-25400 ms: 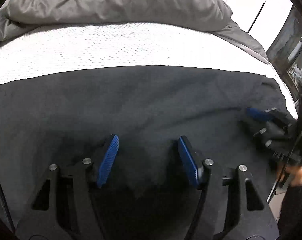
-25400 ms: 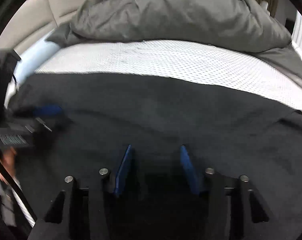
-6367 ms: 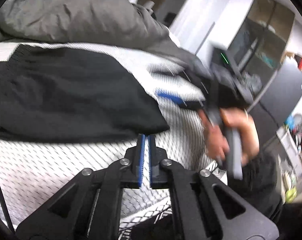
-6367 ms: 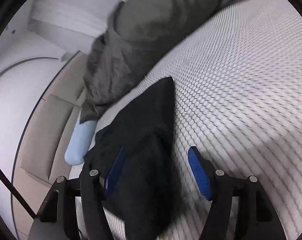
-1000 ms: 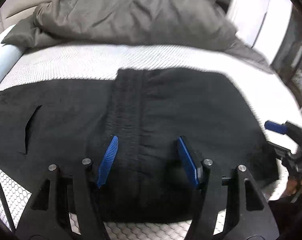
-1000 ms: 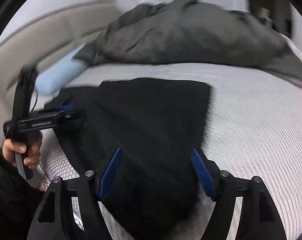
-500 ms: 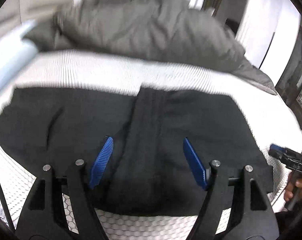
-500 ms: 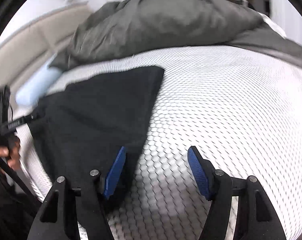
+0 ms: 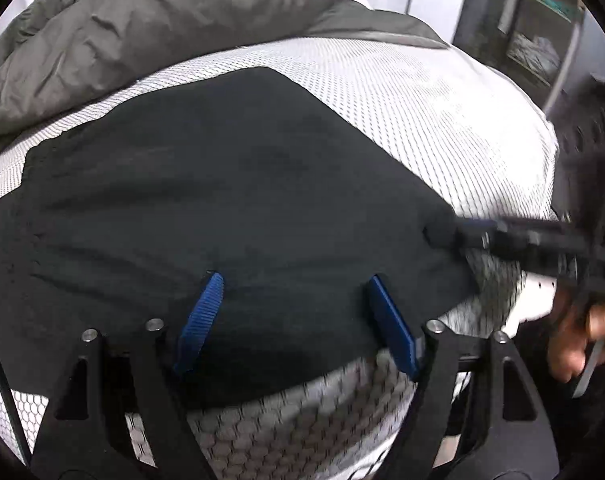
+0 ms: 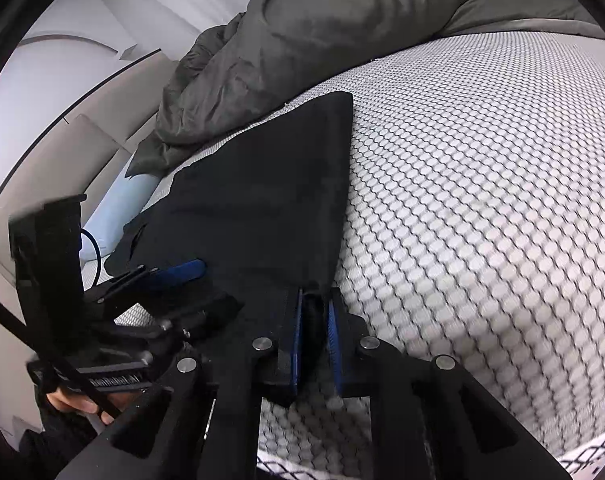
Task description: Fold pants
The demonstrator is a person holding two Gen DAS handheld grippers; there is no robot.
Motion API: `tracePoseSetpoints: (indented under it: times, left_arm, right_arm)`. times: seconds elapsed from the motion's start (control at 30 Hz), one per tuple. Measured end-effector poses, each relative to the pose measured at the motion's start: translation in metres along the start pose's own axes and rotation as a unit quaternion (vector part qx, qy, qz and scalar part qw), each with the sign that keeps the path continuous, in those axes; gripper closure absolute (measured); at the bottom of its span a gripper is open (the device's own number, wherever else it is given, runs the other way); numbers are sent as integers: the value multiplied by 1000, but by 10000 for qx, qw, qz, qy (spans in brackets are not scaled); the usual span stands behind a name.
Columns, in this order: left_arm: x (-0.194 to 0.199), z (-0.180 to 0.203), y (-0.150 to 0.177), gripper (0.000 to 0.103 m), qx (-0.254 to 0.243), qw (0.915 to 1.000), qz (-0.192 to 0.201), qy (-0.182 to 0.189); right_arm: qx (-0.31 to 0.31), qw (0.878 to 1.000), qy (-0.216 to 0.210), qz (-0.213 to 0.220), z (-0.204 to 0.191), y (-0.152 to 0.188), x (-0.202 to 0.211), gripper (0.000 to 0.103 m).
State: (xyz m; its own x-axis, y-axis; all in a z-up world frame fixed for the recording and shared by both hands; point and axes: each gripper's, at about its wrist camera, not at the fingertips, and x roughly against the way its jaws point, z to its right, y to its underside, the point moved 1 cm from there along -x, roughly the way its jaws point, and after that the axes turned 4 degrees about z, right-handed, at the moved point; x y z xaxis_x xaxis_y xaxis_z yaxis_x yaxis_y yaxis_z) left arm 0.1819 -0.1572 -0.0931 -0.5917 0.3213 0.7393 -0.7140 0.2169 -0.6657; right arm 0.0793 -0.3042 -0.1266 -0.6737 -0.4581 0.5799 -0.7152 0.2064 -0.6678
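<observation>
Right wrist view: the black pants [image 10: 262,200] are spread on the mesh mattress [image 10: 482,200], a grey blanket [image 10: 302,40] bunched at the far side. The left gripper [image 9: 294,320] is held wide over the near edge. The right gripper [image 10: 314,336] seems pinched on a corner, though blurred.

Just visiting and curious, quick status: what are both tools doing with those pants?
Right tool shut on the black pants' near corner. Left tool open over them. Pants partly folded on the mattress; grey duvet bunched behind.

The right hand-held gripper [image 10: 314,320], open before, now pinches the pants' [image 10: 262,208] corner
</observation>
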Motion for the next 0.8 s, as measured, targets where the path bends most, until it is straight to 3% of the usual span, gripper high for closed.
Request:
tracePoseSetpoints:
  times: [0.17,0.3,0.37,0.47,0.5,0.57,0.63,0.7,0.8]
  left_arm:
    - [15,-7,13,26,80,9999,118,27]
    - [49,-20,17,26,615,9959,472,476]
    - [52,-22,11,26,737,9943,634,437]
    - [29,-28,4,26,744,9966,340,88]
    - [16,-32,5,26,849,9963,82,-89]
    - [17,-31,6,26,881,9961,55,-48]
    - [27,-33,4,26,900,9951,190,365]
    - [41,-44,2,26,1137,9898,420,749]
    - [56,-73,-2,26,1480,9859,730,290]
  right_arm:
    - [-570,9977,-362,-8,21,-6,-2,88]
    - [-630,9971,-361,238,19,-5,19,72]
    - [-643,9962,-563,172,16,-4,15,72]
    - [-322,9980,-504,-224,8,2,3,72]
    - [-241,9983,-481,-228,6,2,5,72]
    - [-190,9987,-461,-74,4,-6,11,69]
    - [-157,9997,-81,179,6,-21,14,33]
    - [-56,9996,77,263,5,-40,6,31]
    - [39,9998,186,62,5,-73,-22,31]
